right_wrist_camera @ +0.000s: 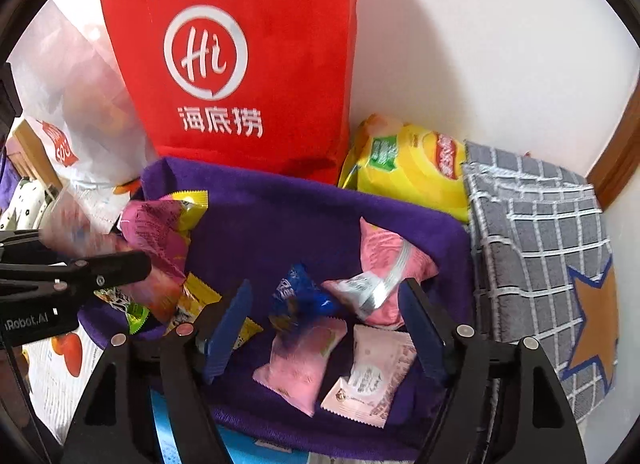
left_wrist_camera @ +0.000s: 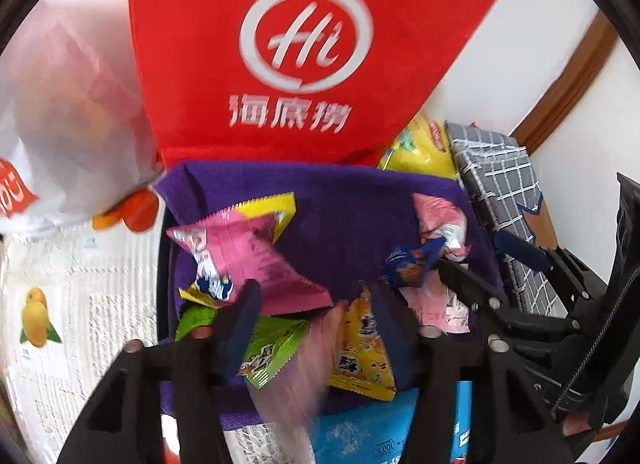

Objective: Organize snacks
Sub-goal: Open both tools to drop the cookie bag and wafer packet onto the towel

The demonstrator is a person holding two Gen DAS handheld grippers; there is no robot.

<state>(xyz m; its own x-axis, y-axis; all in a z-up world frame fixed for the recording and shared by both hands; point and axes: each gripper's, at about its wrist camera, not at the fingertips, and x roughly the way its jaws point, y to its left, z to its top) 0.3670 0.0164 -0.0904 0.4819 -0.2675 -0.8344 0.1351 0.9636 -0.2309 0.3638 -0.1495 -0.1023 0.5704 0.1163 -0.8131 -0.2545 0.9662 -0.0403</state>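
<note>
A purple cloth-lined basket (left_wrist_camera: 340, 216) (right_wrist_camera: 280, 216) holds loose snack packets. In the left wrist view my left gripper (left_wrist_camera: 316, 304) hangs open over its left half, above a pink packet (left_wrist_camera: 248, 260), a green one (left_wrist_camera: 272, 352) and a yellow one (left_wrist_camera: 364, 348). A blurred pink shape shows between the jaws, with neither pad pressing on it. In the right wrist view my right gripper (right_wrist_camera: 328, 308) stands open over the right half. A blue packet (right_wrist_camera: 296, 296) lies between its fingers, touching neither, with pink packets (right_wrist_camera: 300, 364) around it.
A red tote bag (right_wrist_camera: 240, 64) stands behind the basket, with a white plastic bag (left_wrist_camera: 60, 124) to its left. A yellow tea pack (right_wrist_camera: 416, 168) and a grey checked box (right_wrist_camera: 532, 256) sit to the right, against the white wall. A blue pack (left_wrist_camera: 360, 432) lies under the basket's near edge.
</note>
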